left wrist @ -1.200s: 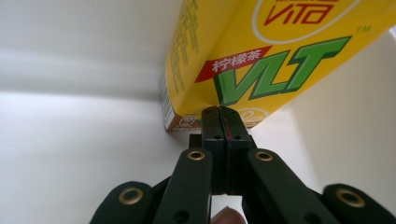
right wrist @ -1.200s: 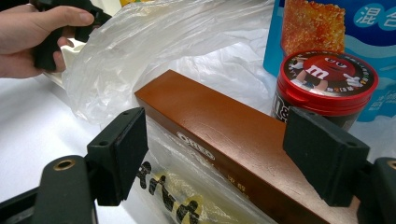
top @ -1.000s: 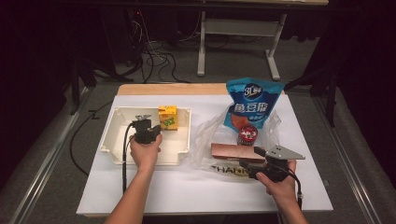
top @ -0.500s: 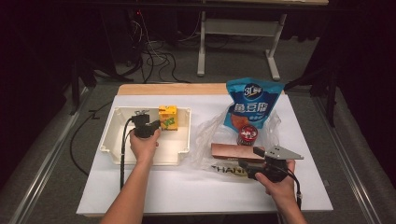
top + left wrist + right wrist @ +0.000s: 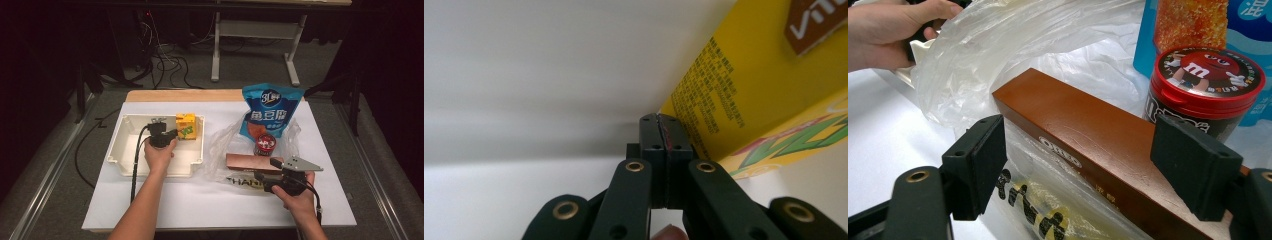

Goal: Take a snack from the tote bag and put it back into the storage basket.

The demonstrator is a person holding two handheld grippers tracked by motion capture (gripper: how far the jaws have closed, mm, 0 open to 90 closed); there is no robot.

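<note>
Carton (image 5: 187, 125), yellow with green lettering, upright in the far right corner of the cream tray (image 5: 116, 152), close against the far wall; in the left gripper view, its yellow printed side (image 5: 744, 95) just right of the jaw tips, touching or very nearly so, exact contact hard to tell. Left gripper (image 5: 161, 131) inside the tray just left of the carton, held from behind by the left hand (image 5: 159, 155); jaws pressed fully together (image 5: 659, 125) with nothing between them, tips aimed at the pale tray wall. Cable trailing from it over the near rim and across the white table (image 5: 165, 200). Right of the tray, well apart from the carton: crumpled clear plastic bag (image 5: 226, 145) with black lettering, and on it a long brown box (image 5: 250, 162) lying flat. Right gripper (image 5: 281, 173) low over the near edge of the bag, gripped by the right hand (image 5: 296, 196), grey plate on top; jaws spread wide (image 5: 1088, 160), empty, one pad on each side of the brown box (image 5: 1083, 145) in its own view, neither pad touching it. Just behind the box, a small round tub with a red lid (image 5: 265, 143), and behind that a blue snack bag (image 5: 268, 113) standing upright.
</note>
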